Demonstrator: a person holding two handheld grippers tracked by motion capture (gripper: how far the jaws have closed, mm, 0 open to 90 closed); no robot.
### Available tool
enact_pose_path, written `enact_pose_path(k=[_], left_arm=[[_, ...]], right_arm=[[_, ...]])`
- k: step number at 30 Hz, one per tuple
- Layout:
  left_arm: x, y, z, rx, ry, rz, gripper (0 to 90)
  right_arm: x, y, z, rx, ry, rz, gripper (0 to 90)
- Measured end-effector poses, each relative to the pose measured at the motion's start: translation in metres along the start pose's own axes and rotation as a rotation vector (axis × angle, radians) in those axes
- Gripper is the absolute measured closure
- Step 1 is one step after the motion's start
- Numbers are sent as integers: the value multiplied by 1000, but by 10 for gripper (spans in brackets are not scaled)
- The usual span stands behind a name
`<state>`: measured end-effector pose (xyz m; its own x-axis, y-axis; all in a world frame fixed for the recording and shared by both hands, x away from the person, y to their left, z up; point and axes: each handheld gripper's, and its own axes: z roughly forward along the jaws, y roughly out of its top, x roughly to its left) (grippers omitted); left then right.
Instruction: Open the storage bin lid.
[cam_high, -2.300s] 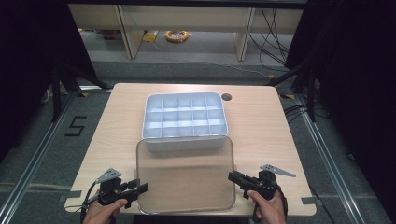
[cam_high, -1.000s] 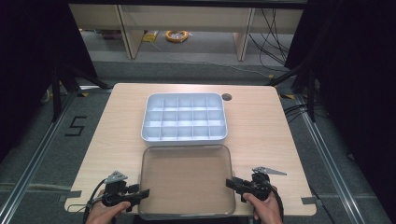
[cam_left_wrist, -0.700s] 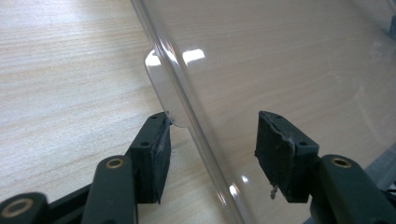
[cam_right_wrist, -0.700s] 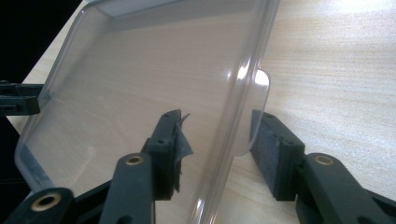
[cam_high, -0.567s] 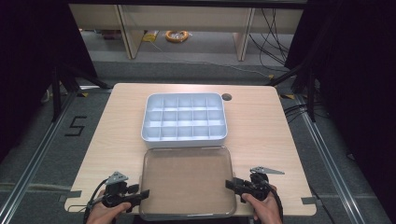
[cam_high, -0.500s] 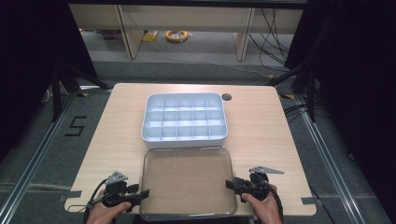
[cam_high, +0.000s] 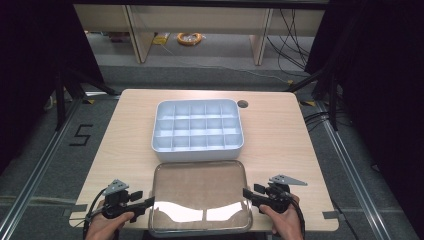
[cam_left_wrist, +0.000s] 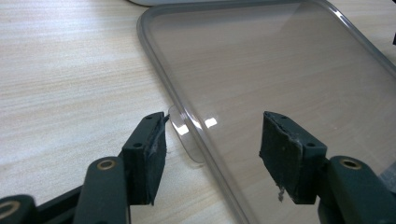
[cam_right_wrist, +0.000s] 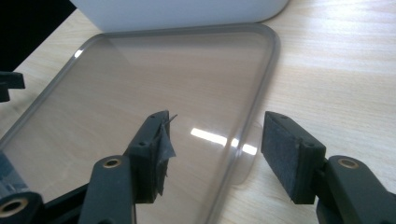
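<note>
Lid of clear plastic, flat and rounded at the corners (cam_high: 200, 196), lay on the pale wooden surface (cam_high: 115, 135) just in front of the white compartmented plastic tray (cam_high: 197, 125), having slid toward the near edge. Left gripper (cam_left_wrist: 212, 142) and right gripper (cam_right_wrist: 215, 147) had drawn back with it, jaws apart astride its side rims, probably readying a lift.

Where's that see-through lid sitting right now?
In the high view the clear lid lies flat at the table's near edge, just in front of the white divided tray, with the open left tongs and right tongs straddling its side rims.
</note>
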<state>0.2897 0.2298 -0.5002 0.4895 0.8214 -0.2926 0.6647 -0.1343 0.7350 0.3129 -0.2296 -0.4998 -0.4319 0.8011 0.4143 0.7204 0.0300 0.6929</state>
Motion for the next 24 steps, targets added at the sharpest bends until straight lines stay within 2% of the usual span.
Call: enact_pose_path(k=[1,2,3,4,5,6,7,8,9,11,12,13,15,16,17,18,19,20,24], left_arm=[[-3,-1,1,-24,4,-32,406],[-3,-1,1,-26,4,-29,404],[-1,0,1,-31,-6,-14,396],[-2,0,0,-33,-4,-19,392],[-2,0,0,-33,-4,-19,380],[-5,-1,-1,-19,9,-49,380],[-5,-1,-1,-23,10,-44,374],[-5,-1,-1,-29,10,-43,367],[-5,0,-2,-27,-1,-36,358],[-6,-1,-3,-28,-5,-37,352],[-7,-1,-3,-37,-7,-27,340],[-8,0,-3,-37,-9,-25,328],[-10,0,-4,-50,-16,-14,307],[-10,0,-4,-50,-22,-2,299],[-12,-1,-5,-50,-20,3,293],[-13,-1,-5,-59,-20,11,290],[-16,-1,-7,-59,-18,9,286],[-16,-2,-8,-52,-24,33,273],[-16,-3,-10,-64,-28,34,261]], right_arm=[[-3,0,1,-16,4,-47,432],[-2,0,1,-23,28,-45,430],[0,1,-1,-13,14,-34,422],[0,1,0,-32,13,-46,415],[2,2,-1,-17,13,-28,401],[2,2,-1,-17,13,-28,401],[0,2,-2,-37,29,-50,396],[-1,3,-2,-47,13,-70,390],[-1,3,-2,-67,30,-72,384],[0,3,-5,-64,40,-66,380],[4,3,-6,-63,30,-39,368],[3,4,-7,-70,22,-88,347],[3,5,-8,-69,25,-134,330],[9,4,-10,-60,26,-85,316],[8,3,-10,-78,41,-107,297],[7,4,-10,-85,61,-150,288],[7,4,-11,-78,52,-174,283],[11,4,-15,-94,48,-184,251],[15,3,-18,-111,76,-200,218]])
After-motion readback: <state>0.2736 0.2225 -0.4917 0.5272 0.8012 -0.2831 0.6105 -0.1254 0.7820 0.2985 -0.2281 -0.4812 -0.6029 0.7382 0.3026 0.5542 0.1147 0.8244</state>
